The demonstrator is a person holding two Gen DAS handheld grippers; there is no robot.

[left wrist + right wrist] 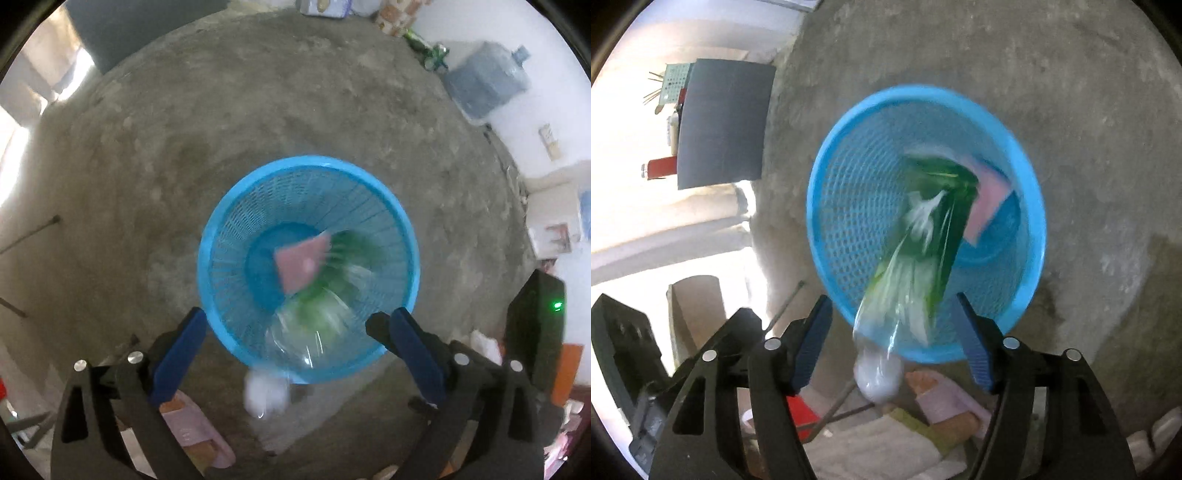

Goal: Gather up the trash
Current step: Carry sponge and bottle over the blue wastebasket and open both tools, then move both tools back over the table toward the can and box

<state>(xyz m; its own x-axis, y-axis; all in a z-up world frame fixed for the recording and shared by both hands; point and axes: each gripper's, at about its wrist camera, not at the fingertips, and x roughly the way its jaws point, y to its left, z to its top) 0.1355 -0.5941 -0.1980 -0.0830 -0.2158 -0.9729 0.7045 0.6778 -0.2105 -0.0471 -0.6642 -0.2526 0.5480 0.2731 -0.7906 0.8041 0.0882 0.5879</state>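
Observation:
A blue mesh basket stands on the concrete floor below both grippers. Inside it lies a pink flat piece, also seen in the right wrist view. A clear plastic bottle with a green label is blurred and hangs tilted over the near rim, its white cap end outside the basket. My right gripper stands open with the bottle between its fingers, pads not touching it. My left gripper is open wide above the basket's near rim, with the bottle beyond its tips.
A big water jug and green bottles stand by the far wall. A foot in a pink slipper is close to the basket's near side. A dark panel leans at the left. A stick lies on the floor.

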